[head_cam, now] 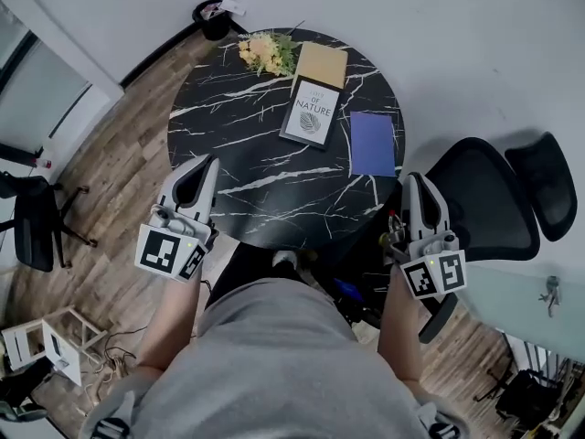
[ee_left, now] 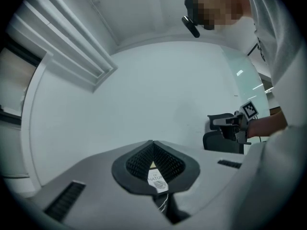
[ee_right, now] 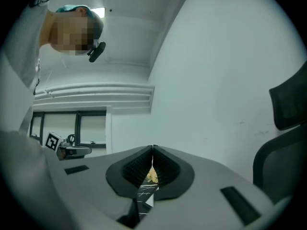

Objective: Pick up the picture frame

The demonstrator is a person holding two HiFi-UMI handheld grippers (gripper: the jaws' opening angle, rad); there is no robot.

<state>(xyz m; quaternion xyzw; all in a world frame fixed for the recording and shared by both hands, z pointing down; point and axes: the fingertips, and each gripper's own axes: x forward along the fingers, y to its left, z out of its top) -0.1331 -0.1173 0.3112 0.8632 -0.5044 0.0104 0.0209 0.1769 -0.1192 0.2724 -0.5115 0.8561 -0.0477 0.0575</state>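
Observation:
The picture frame (head_cam: pixel 311 112), black-edged with a white print inside, lies flat on the far half of the round black marble table (head_cam: pixel 247 181). My left gripper (head_cam: pixel 206 161) hovers at the table's near-left edge, jaws shut and empty. My right gripper (head_cam: pixel 411 179) is at the near-right edge, also shut on nothing. Both point level toward the table, well short of the frame. In the left gripper view a sliver of the frame (ee_left: pixel 156 180) shows below the closed tips (ee_left: pixel 152 143). The right gripper view shows its tips meeting (ee_right: pixel 153 148), with yellow flowers (ee_right: pixel 152 176) beyond them.
Yellow flowers (head_cam: pixel 267 51) and a tan card (head_cam: pixel 320 64) lie behind the frame, and a blue book (head_cam: pixel 372 143) to its right. A black office chair (head_cam: pixel 489 199) stands close by the right gripper. Another dark chair (head_cam: pixel 37 222) is on the wood floor at left.

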